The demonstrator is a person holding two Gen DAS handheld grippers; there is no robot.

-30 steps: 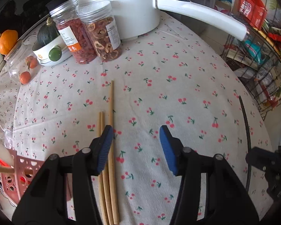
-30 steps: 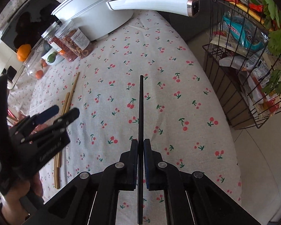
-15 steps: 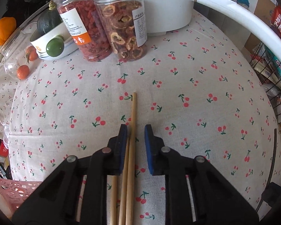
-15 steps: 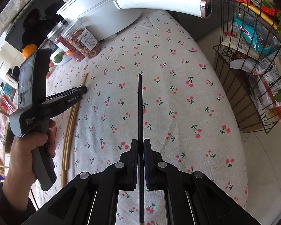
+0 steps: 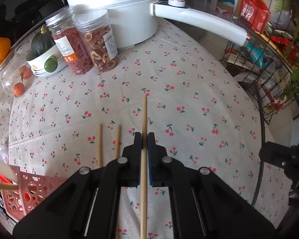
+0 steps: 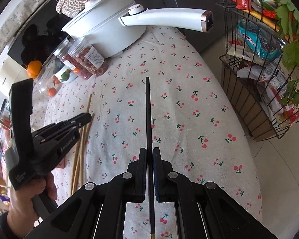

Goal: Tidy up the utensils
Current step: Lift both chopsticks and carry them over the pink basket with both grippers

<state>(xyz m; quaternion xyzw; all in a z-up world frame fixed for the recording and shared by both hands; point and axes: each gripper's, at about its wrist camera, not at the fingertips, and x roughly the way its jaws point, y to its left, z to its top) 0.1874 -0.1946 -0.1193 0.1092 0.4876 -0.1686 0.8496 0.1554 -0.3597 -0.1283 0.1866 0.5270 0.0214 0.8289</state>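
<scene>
Left gripper [image 5: 145, 137]: fingers clamped on 1 long pale wooden chopstick [image 5: 144, 115], lifted off cherry-print cloth worktop [image 5: 189, 91].

Right gripper [image 6: 148, 153]: fingers narrow, holding slim black chopstick [image 6: 148, 107].

2 more pale wooden chopsticks [image 5: 108, 143] lie flat on cloth just left of left gripper.

Pink perforated plastic basket [image 5: 32, 189] at lower left, likely destination.

Advice: keep firm mid-shaft grip, carry stick level, tip entering basket first, avoid nudging loose pair.

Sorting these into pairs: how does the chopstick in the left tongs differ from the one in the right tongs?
The left tongs pinch a pale wooden chopstick; the right tongs pinch a black chopstick. The black one looks thinner and has a gold end; the wooden one is plain. Both are pinched and point forward over the cherry cloth.
</scene>
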